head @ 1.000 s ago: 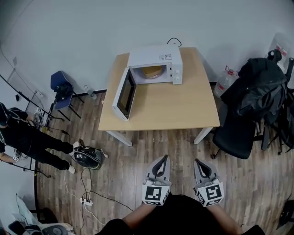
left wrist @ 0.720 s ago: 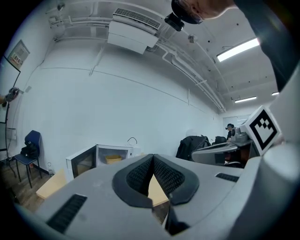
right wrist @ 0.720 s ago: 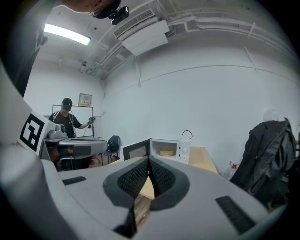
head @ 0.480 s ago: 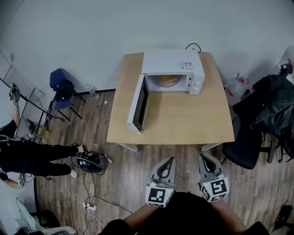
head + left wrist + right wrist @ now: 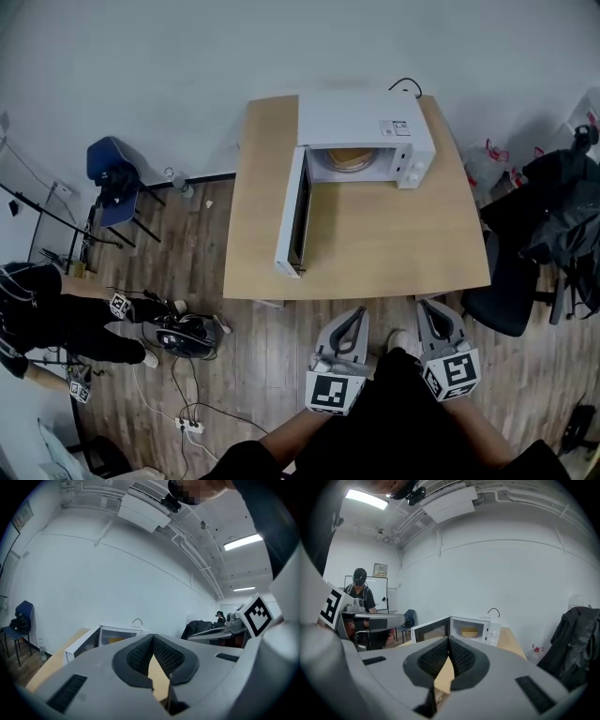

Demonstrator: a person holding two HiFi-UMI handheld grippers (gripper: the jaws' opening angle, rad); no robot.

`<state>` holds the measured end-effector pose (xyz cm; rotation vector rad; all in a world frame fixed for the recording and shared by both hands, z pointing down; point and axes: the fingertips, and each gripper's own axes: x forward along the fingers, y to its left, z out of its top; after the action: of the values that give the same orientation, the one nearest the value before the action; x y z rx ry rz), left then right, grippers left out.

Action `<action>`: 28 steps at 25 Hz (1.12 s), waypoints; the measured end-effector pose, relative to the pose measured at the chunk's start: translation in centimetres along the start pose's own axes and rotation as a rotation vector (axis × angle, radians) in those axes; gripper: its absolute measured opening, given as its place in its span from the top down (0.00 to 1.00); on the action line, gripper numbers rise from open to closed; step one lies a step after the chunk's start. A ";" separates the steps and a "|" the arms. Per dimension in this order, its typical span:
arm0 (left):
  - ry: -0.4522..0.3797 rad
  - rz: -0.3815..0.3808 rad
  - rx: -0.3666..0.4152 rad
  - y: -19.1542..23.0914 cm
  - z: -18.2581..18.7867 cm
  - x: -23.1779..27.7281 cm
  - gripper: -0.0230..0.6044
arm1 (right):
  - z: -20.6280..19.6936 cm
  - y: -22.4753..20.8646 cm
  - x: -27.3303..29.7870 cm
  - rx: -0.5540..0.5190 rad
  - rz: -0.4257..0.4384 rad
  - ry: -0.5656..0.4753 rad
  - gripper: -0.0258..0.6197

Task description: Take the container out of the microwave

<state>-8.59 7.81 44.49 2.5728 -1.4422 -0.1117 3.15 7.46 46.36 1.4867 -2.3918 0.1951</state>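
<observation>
1. One table (image 5: 375, 253), one microwave (image 5: 367, 131), one container (image 5: 349, 159) and two hand-held grippers are in view, each gripper carrying one cube with square markers.
2. Off the table stand two chairs: a blue chair (image 5: 111, 171) by the wall on the left, and a black chair (image 5: 511, 286) off the table's right edge, beside a heap of dark clothing (image 5: 558, 211). One other person (image 5: 52, 319) in black is at the far left on the floor.
3. The table is a plain rectangle of pale wood on white legs, standing on a floor (image 5: 244, 375) of brown planks.
4. The microwave is a white box at the table's far edge, close to the far right corner, with a black cable behind it. Its door (image 5: 292, 220) hangs fully open on the left side, reaching toward the near edge, with a dark window in a white frame.
5. The container is low, round and tan, and sits inside the open microwave cavity, well apart from both grippers.
6. The left gripper (image 5: 353, 317) is grey with dark ribbed pads. Its jaws are closed, pad tips meeting, with nothing between them. It is just off the table's near edge, touching nothing.
7. The right gripper (image 5: 434, 305) is built the same, and its jaws are likewise pressed together and empty. It sits beside the left one at the near edge, toward the near right corner, and points at the microwave.
</observation>
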 end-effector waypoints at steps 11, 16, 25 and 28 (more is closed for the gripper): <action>0.073 0.053 0.003 2.6 -2.1 1.6 0.94 | 0.9 -1.1 3.9 0.027 0.022 -0.032 0.87; 0.102 0.061 0.042 4.4 -2.4 5.3 0.94 | 1.8 -4.0 7.2 0.054 0.018 -0.055 0.87; 0.167 0.093 0.043 8.7 -2.6 14.9 0.94 | 3.2 -8.7 14.7 0.100 0.061 -0.058 0.87; 0.191 0.093 0.083 10.3 -3.0 18.6 0.94 | 3.8 -10.6 17.4 0.116 0.065 -0.061 0.87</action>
<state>-7.03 -12.87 50.00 2.4945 -1.5196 0.2055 4.76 -13.12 48.09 1.4858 -2.5179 0.3125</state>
